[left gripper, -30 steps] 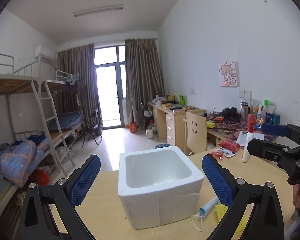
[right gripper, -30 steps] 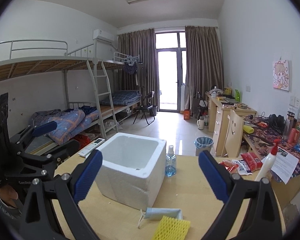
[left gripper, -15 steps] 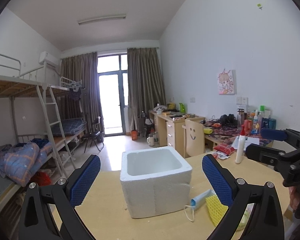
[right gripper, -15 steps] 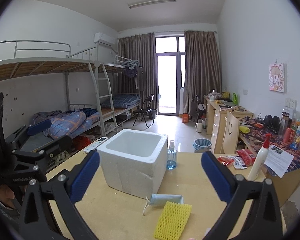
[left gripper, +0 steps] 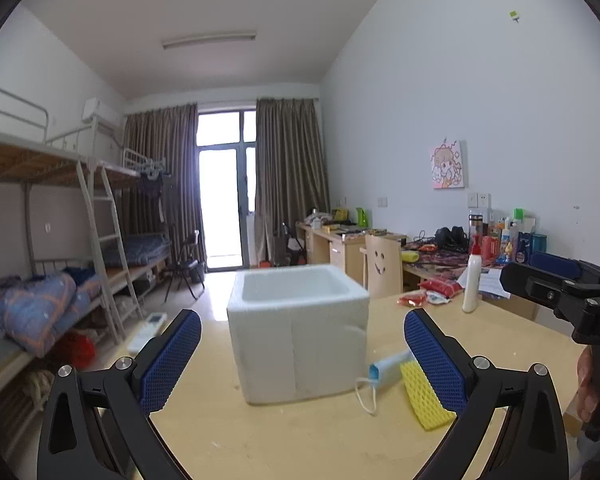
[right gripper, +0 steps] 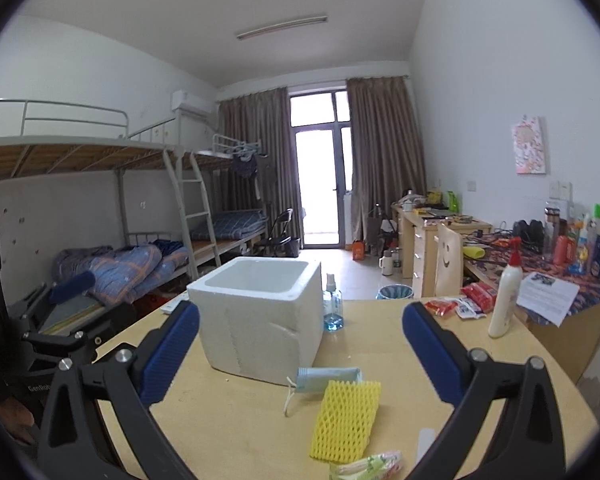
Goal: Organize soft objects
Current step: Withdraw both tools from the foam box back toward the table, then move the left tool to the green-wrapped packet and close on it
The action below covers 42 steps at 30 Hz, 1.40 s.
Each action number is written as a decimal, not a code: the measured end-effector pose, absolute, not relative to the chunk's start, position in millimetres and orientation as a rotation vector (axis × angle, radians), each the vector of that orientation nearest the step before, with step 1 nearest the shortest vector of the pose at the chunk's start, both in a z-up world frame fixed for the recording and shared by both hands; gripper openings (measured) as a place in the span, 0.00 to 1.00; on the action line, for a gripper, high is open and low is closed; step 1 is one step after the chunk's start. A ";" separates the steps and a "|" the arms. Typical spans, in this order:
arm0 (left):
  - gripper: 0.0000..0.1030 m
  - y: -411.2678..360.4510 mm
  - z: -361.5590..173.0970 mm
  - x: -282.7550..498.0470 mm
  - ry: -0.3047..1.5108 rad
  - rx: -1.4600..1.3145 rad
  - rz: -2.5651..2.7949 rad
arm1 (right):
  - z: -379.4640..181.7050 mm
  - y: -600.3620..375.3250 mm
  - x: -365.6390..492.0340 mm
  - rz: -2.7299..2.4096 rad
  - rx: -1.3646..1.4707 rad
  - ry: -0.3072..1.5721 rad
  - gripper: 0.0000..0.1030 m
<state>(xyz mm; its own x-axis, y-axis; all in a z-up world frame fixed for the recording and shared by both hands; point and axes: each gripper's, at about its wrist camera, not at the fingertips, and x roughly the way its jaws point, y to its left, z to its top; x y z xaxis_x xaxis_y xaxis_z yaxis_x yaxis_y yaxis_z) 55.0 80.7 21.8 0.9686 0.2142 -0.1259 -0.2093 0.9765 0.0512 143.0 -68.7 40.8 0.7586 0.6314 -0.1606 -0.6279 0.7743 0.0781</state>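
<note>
A white foam box (left gripper: 300,328) (right gripper: 260,316) stands open-topped on the wooden table. A folded blue face mask (left gripper: 388,370) (right gripper: 326,378) and a yellow foam net sleeve (left gripper: 422,396) (right gripper: 346,420) lie in front of it to the right. A green-white packet (right gripper: 366,466) lies at the near edge. My left gripper (left gripper: 302,360) is open and empty, facing the box. My right gripper (right gripper: 300,352) is open and empty, above the mask and sleeve; it also shows at the right of the left wrist view (left gripper: 560,284).
A blue spray bottle (right gripper: 332,304) stands behind the box. A white lotion bottle (right gripper: 504,300) (left gripper: 471,280) and red snack packets (right gripper: 460,304) lie at the table's far right. A remote (left gripper: 146,332) lies at the far left. Bunk beds stand left, desks right.
Both grippers have drawn back and lowered, so the box looks farther and is seen more from the side. More of the mask, the sleeve and the near table shows.
</note>
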 end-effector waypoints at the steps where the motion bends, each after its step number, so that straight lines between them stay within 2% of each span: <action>1: 0.99 80.7 16.6 54.3 0.134 0.027 0.213 | 35.1 -69.8 141.5 0.679 0.016 0.184 1.00; 14: 0.99 73.2 -31.8 35.0 0.120 0.023 0.253 | -12.7 -75.6 117.7 0.606 -0.043 0.172 1.00; 42: 0.99 34.6 -48.8 53.8 0.213 0.029 0.091 | -37.2 -121.2 124.5 0.486 0.006 0.255 1.00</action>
